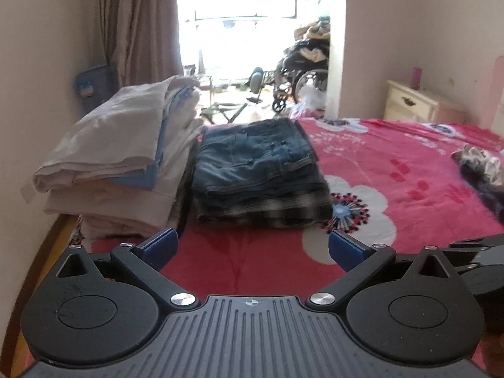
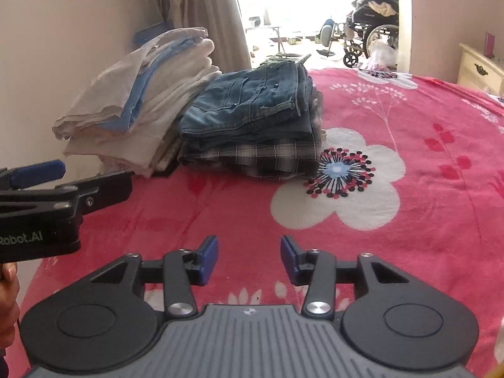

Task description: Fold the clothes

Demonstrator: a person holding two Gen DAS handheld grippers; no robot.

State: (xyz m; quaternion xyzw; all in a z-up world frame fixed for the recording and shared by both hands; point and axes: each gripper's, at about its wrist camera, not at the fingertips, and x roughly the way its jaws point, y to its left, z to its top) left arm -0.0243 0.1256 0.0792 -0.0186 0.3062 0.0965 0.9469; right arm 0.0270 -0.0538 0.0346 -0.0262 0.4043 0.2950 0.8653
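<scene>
While both grippers hang over the bedspread (image 2: 425,208) with nothing between their pads, the folded work lies ahead of them: a stack of jeans (image 2: 252,110) on a plaid garment (image 2: 252,157), just beside a taller pile of pale linens (image 2: 141,100) against the wall. The left gripper (image 1: 252,249) stands spread wide and empty; the right gripper (image 2: 249,258) is parted about halfway, also empty. In the left view an unfolded garment (image 1: 482,170), dark with a pale patterned part, lies at the far right of the bed, well apart from both stacks. Judged from this, the coming move is a reach to that garment, which lies to the right of both tools, so the right hand is probably the nearer. Its long axis cannot be told, since only an edge shows. Open bedspread lies between; nothing stands in the way. A nightstand (image 1: 412,104) and a wheelchair (image 1: 302,75) stand beyond the bed.
</scene>
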